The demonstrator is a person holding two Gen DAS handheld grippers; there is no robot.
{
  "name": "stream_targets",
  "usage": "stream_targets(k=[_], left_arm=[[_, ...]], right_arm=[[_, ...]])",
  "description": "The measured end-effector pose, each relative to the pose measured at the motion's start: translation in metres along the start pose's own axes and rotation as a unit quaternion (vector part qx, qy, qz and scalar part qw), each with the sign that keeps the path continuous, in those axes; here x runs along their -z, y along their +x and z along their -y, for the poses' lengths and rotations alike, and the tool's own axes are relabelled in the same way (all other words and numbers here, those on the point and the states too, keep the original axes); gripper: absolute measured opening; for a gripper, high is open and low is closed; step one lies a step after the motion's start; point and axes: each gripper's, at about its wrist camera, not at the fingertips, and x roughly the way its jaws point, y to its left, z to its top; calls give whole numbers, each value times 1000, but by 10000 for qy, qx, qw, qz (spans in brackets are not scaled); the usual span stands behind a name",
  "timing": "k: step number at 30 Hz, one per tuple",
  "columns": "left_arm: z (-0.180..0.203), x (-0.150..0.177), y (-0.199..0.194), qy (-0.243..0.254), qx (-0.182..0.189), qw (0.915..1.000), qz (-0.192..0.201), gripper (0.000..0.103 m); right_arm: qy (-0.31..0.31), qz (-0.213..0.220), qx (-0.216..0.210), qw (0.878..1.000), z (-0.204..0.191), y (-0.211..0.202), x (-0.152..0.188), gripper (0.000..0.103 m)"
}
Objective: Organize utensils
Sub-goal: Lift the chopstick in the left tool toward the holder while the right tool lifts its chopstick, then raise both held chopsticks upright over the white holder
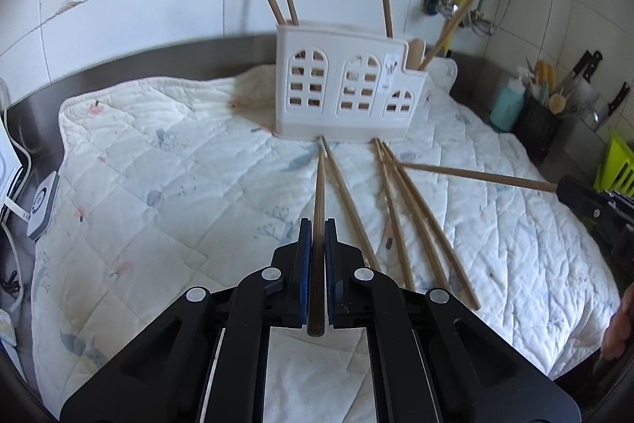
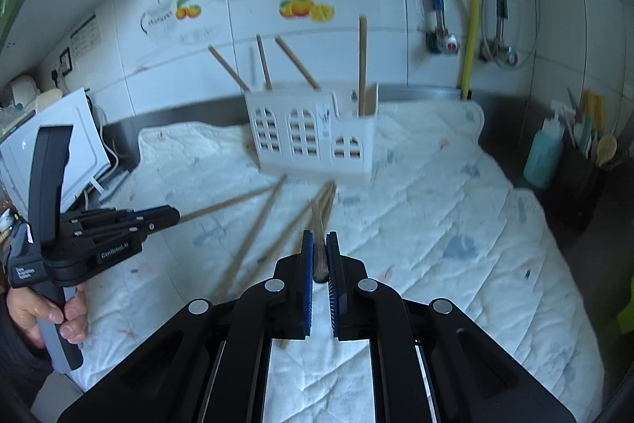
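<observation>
A white utensil holder (image 1: 348, 90) with arched window cut-outs stands on the quilted mat (image 1: 178, 185), with several chopsticks upright in it. My left gripper (image 1: 317, 224) is shut on a dark chopstick (image 1: 319, 185) that points toward the holder's base. More chopsticks (image 1: 408, 217) lie loose on the mat just to its right. In the right wrist view my right gripper (image 2: 320, 236) is shut on a chopstick (image 2: 319, 256) lifted off the mat, aimed at the holder (image 2: 313, 137). The left gripper (image 2: 176, 213) appears at the left with its chopstick (image 2: 230, 203). The right gripper (image 1: 564, 187) shows at the right edge.
A teal bottle (image 2: 543, 153) and a black caddy (image 2: 578, 181) of tools stand at the right, with knives (image 1: 586, 66) behind them. A white appliance (image 2: 67, 149) with cables sits at the left. The tiled wall and a yellow pipe (image 2: 471, 6) rise behind the holder.
</observation>
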Motion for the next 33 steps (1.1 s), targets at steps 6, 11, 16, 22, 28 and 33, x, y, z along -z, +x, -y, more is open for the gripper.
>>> stream_targets(k=[6,11,16,22,28,33], left_arm=[[0,-18,-18,140,-9,9990,426,4],[-2,-29,-23,235,-21,9987,462,4],[-8,-14,-13,183,106,9998,23,5],[-14,22,7,172,161,9981,-562,24],[-23,50,32,155,53,9941,-1073,24],[-23,55,36,217,27,9943,-1043,15]], right_arm=[[-72,307,-176,9993,1,-12,-36,7],[-155,420,-249,9987,1,-15,-58,7],[-281,462,-251,9982,-3,-16,-65,7],[-361,495,-275,9977,-9,-17,-66,7],[-425,512,-305,9973,-12,-18,-66,7],[-424,506,-321,9973,-13,-18,-66,7]])
